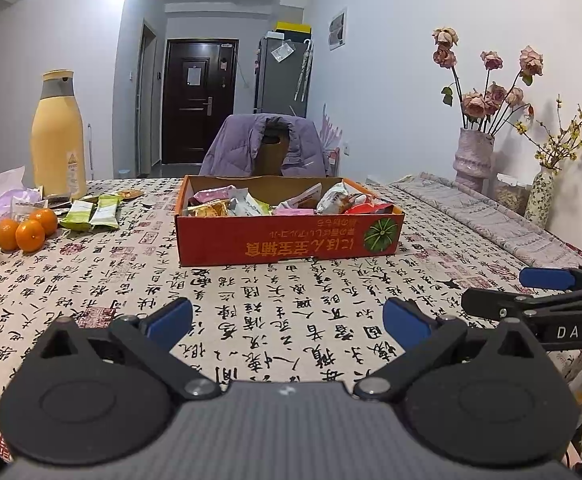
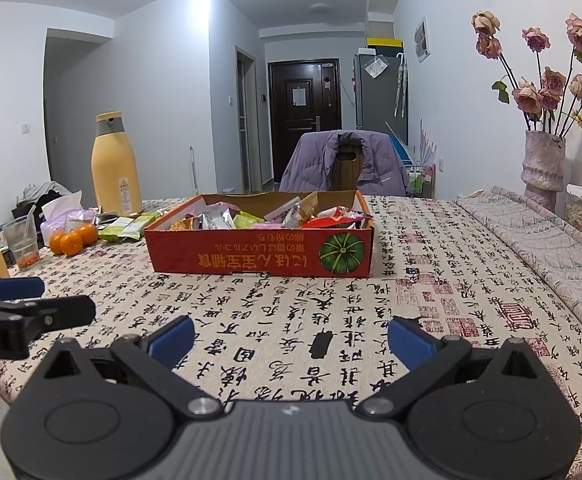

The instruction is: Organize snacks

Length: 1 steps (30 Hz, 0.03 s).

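A red cardboard box (image 1: 287, 242) (image 2: 259, 258) sits mid-table, holding several wrapped snacks (image 1: 251, 204) (image 2: 291, 214). Two green snack packets (image 1: 91, 212) (image 2: 129, 228) lie on the cloth to its left, outside the box. My left gripper (image 1: 289, 320) hovers open over the tablecloth, well short of the box, with nothing between its blue pads. My right gripper (image 2: 290, 340) is likewise open and empty, at about the same distance from the box. Each gripper shows at the edge of the other's view: the right gripper (image 1: 531, 292) and the left gripper (image 2: 39, 298).
Three oranges (image 1: 25, 230) (image 2: 71, 240), a tall yellow bottle (image 1: 57, 136) (image 2: 115, 164), a tissue bag (image 1: 3, 196) and a plastic cup (image 2: 21, 240) crowd the left side. A vase of roses (image 1: 473, 156) (image 2: 543, 168) stands at right. A chair with a purple jacket (image 1: 267, 144) stands behind the table.
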{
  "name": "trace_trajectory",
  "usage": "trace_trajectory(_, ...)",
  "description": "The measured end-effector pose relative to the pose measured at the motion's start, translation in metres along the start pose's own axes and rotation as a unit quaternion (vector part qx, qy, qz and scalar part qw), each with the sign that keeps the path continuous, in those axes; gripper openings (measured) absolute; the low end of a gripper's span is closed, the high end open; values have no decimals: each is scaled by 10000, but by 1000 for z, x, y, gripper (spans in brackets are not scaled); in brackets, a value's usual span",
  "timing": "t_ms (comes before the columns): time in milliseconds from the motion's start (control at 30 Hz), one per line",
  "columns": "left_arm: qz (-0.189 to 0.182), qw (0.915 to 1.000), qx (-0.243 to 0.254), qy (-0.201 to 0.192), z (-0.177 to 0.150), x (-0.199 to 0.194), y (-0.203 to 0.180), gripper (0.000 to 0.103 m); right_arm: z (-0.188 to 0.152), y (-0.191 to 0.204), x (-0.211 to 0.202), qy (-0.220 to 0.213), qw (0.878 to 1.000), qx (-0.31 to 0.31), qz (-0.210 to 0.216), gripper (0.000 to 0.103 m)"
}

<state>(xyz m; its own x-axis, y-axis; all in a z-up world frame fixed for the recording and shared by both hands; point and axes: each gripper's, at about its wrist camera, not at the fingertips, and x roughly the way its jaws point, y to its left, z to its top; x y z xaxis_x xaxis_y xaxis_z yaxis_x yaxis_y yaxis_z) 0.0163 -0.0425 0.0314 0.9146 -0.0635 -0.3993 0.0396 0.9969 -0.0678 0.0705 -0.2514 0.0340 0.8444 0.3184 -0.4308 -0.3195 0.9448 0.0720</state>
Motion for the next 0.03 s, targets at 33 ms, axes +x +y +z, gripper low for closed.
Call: trace_trajectory(33,-10,10000,-11,14,0,1,0,103,0,0,1,11,10000,2,0,103)
